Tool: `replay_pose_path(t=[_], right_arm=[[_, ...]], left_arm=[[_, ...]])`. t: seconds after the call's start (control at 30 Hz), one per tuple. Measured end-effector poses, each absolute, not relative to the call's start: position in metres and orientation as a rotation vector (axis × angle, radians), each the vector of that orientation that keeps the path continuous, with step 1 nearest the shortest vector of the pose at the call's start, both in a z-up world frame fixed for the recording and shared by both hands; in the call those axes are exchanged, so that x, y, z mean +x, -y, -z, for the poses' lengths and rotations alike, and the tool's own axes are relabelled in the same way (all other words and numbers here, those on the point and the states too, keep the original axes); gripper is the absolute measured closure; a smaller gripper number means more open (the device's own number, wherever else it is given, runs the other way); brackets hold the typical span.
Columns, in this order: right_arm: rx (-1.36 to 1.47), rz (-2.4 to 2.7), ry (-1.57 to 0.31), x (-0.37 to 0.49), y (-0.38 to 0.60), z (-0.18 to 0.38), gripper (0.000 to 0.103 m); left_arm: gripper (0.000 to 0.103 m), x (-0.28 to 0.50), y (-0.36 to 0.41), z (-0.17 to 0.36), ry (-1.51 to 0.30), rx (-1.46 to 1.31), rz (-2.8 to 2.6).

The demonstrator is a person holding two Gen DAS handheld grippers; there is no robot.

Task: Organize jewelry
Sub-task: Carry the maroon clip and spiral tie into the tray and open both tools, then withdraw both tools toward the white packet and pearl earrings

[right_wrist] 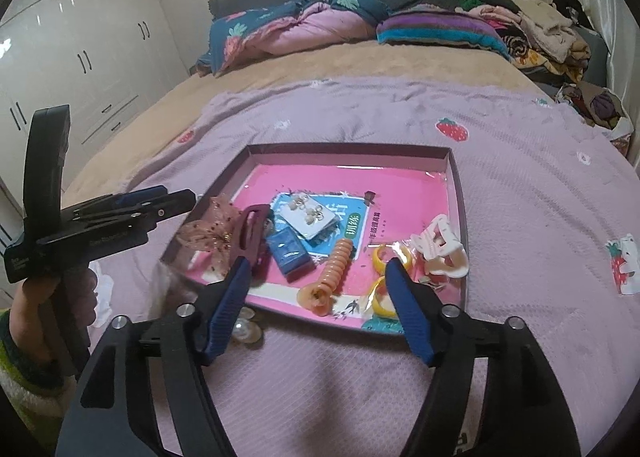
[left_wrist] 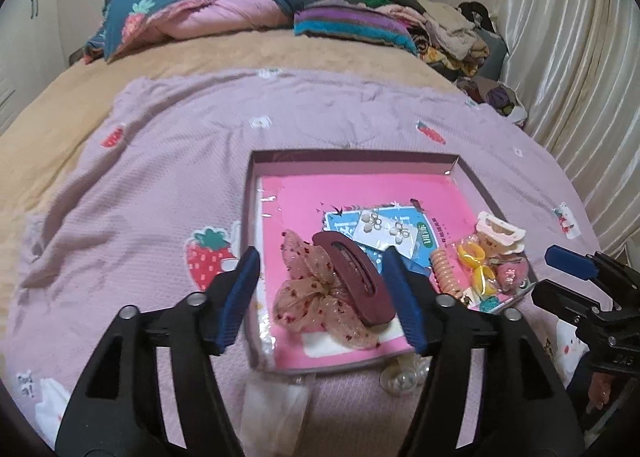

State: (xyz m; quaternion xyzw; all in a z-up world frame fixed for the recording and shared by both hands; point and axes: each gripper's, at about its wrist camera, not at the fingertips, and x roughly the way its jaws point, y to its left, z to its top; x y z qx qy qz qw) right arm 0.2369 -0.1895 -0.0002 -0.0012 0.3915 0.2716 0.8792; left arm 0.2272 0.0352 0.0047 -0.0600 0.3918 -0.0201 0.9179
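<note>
A shallow box tray (left_wrist: 352,155) (right_wrist: 454,161) with a pink lining lies on the bed. In it are a maroon hair claw (left_wrist: 354,283) (right_wrist: 252,235) on a sheer pink bow (left_wrist: 316,297) (right_wrist: 208,235), a card of flower earrings (left_wrist: 386,231) (right_wrist: 306,215), an orange spiral hair tie (left_wrist: 444,271) (right_wrist: 332,271), yellow rings (left_wrist: 474,257) (right_wrist: 390,257), a white claw clip (left_wrist: 502,235) (right_wrist: 442,247) and a small blue box (right_wrist: 289,251). My left gripper (left_wrist: 320,297) is open around the maroon claw and bow. My right gripper (right_wrist: 316,301) is open above the tray's near edge.
The tray rests on a lilac strawberry blanket (left_wrist: 168,177) (right_wrist: 540,197). Clear shell-like beads (left_wrist: 402,375) (right_wrist: 246,327) lie just outside the tray's near edge. Folded quilts and clothes (left_wrist: 224,13) are piled at the headboard. A white wardrobe (right_wrist: 80,45) stands left, curtains (left_wrist: 580,57) right.
</note>
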Motion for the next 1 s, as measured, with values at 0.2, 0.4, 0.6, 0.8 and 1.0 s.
replay_pose_path(t=[0.2, 0.4, 0.6, 0.8, 1.0], right_arm=[[-0.009, -0.580, -0.788, 0.219, 0.187, -0.012, 0.031], [-0.030, -0.602, -0.775, 0.203, 0.179, -0.019, 0.028], [-0.064, -0.615, -0.756, 0.190, 0.169, -0.021, 0.022], [-0.092, -0.633, -0.766, 0.181, 0.161, -0.017, 0.022], [-0.105, -0.651, -0.816, 0.179, 0.153, 0.000, 0.022]], left_arm=[[0.026, 0.202, -0.043, -0.023, -0.768, -0.118, 0.003], [0.018, 0.181, -0.050, -0.028, -0.755, -0.107, -0.029], [0.018, 0.165, -0.059, -0.024, -0.766, -0.097, -0.060], [0.017, 0.149, -0.068, -0.015, -0.790, -0.089, -0.084], [0.017, 0.134, -0.080, -0.002, -0.821, -0.097, -0.110]])
